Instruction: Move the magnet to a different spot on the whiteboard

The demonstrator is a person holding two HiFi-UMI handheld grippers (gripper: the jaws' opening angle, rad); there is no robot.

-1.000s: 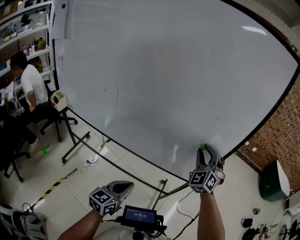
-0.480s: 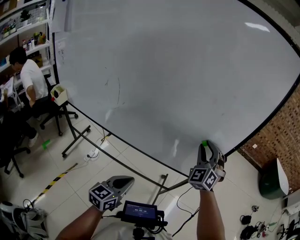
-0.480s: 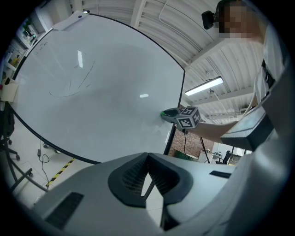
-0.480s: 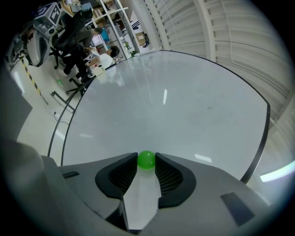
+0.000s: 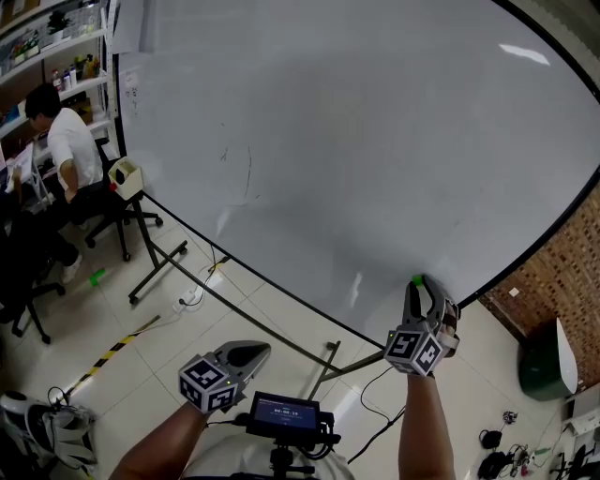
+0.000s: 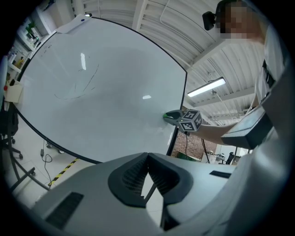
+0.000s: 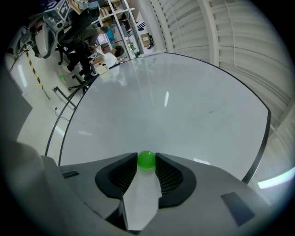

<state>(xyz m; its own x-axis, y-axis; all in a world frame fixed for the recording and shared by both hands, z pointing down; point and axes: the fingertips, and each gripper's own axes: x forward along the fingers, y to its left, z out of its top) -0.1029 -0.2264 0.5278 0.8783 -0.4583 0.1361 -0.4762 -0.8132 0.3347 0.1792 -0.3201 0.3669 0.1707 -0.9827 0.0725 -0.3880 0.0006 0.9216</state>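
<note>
Pinching the green magnet (image 7: 146, 159) in its jaw tips, the right gripper (image 5: 421, 285) meets the whiteboard's (image 5: 356, 141) bottom edge, seemingly to relocate it. The left gripper (image 5: 251, 353) idles, jaws together.

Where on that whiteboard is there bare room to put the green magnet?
Nearly everywhere: the whiteboard is bare across its middle and upper right, from the faint pen marks at left to its right edge. Only the top-left corner is busier, with a paper sheet. The magnet sits in the right hand-held gripper near the lower edge.
</note>
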